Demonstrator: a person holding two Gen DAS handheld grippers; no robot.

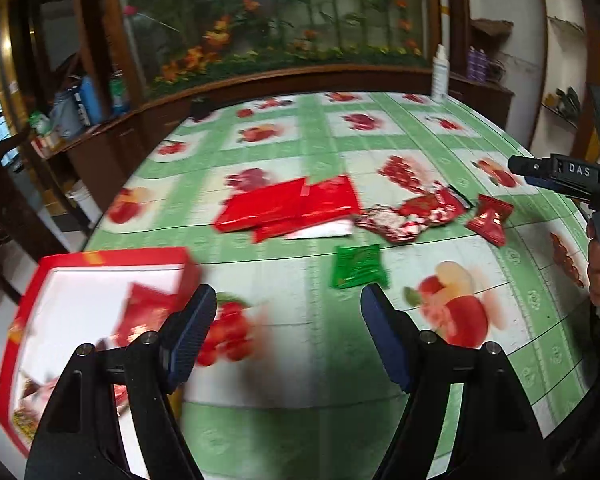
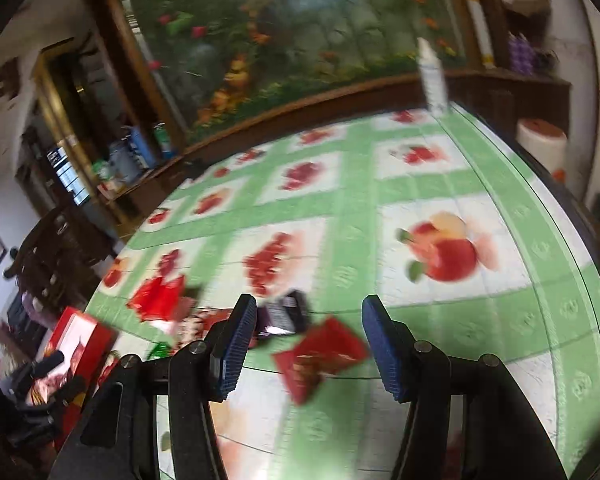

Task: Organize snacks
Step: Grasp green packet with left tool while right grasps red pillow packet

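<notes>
My right gripper hangs wide open and empty, as does my left gripper. The red box waits at nine o'clock; I centre on the red packet at six o'clock before closing.

Home dining room, fruit-print tablecloth, wooden cabinets

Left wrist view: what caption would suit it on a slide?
Open left gripper hovers between the red box and a green snack packet on the fruit-print tablecloth.
</notes>
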